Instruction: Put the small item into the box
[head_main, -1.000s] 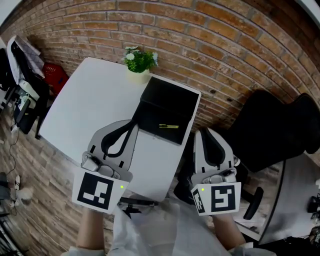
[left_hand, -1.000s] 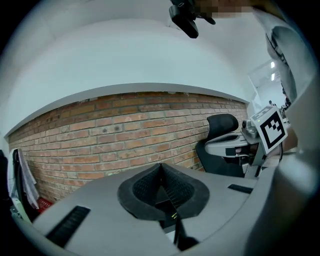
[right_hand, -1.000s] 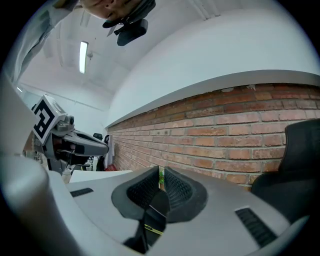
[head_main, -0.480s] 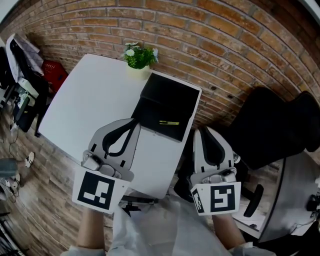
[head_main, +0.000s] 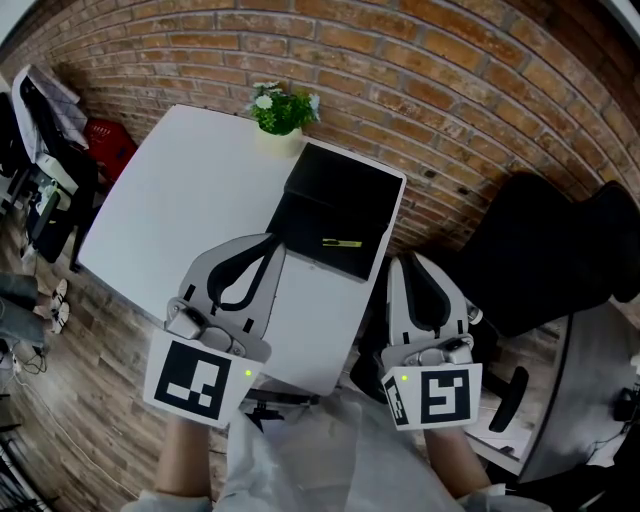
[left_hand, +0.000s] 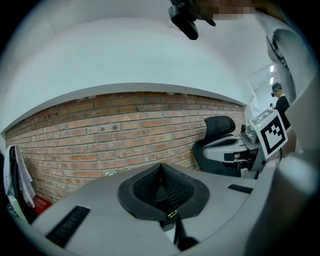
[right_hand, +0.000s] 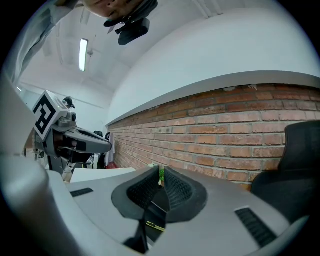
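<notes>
Item (head_main: 341, 242), yellow-green, lies inside the open black box (head_main: 345, 195) at centre frame in the head view. We hold the left gripper (head_main: 272, 242) and right gripper (head_main: 408, 264) below it, lower frame. Left gripper view: our jaws meet, empty. Right gripper view: jaws likewise closed on nothing.

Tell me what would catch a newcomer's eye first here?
The left gripper and right gripper, each bearing a black-and-white marker cube, fill the foreground. Beyond them a black box with a small yellow item on it sits on a white table, with a potted plant by the brick wall.
</notes>
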